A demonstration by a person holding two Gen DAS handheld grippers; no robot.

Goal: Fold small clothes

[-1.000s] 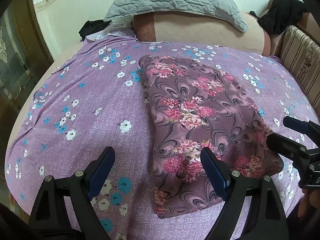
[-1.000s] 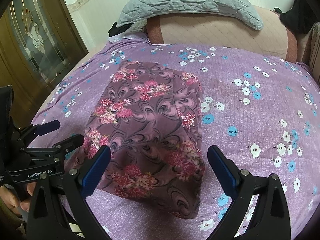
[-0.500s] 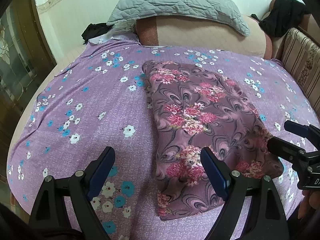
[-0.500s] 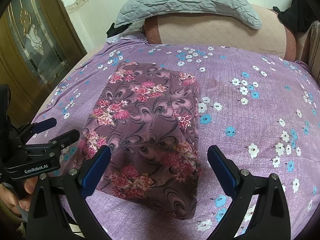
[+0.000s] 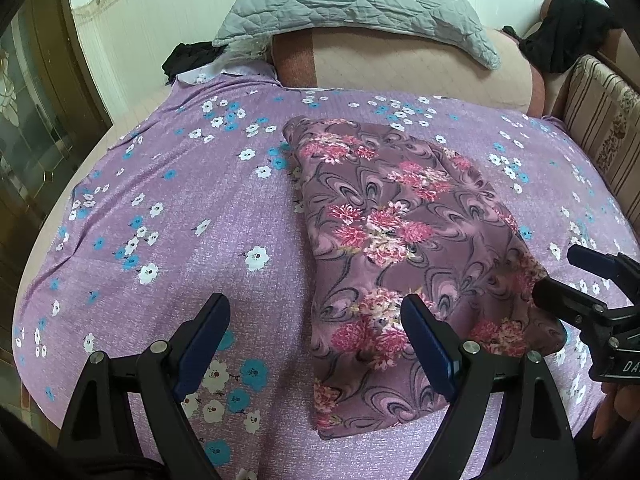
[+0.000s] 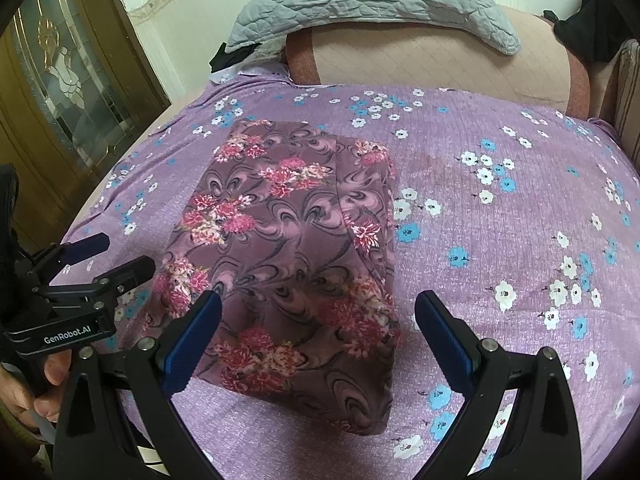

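Note:
A mauve floral garment lies folded into a long flat rectangle on the purple flowered bed sheet; it also shows in the right wrist view. My left gripper is open and empty, above the garment's near left edge. My right gripper is open and empty, above the garment's near end. Each gripper shows in the other's view: the right one at the garment's right corner, the left one at its left side.
A grey quilted pillow lies on a pink bolster at the head of the bed. Dark clothes hang at the back right, more at the back left. A striped bed side is right, a wooden glass door left.
Both grippers have drawn back slightly toward me and lifted, so the folded garment sits a little farther away. The garment has not moved. Both grippers stay open.

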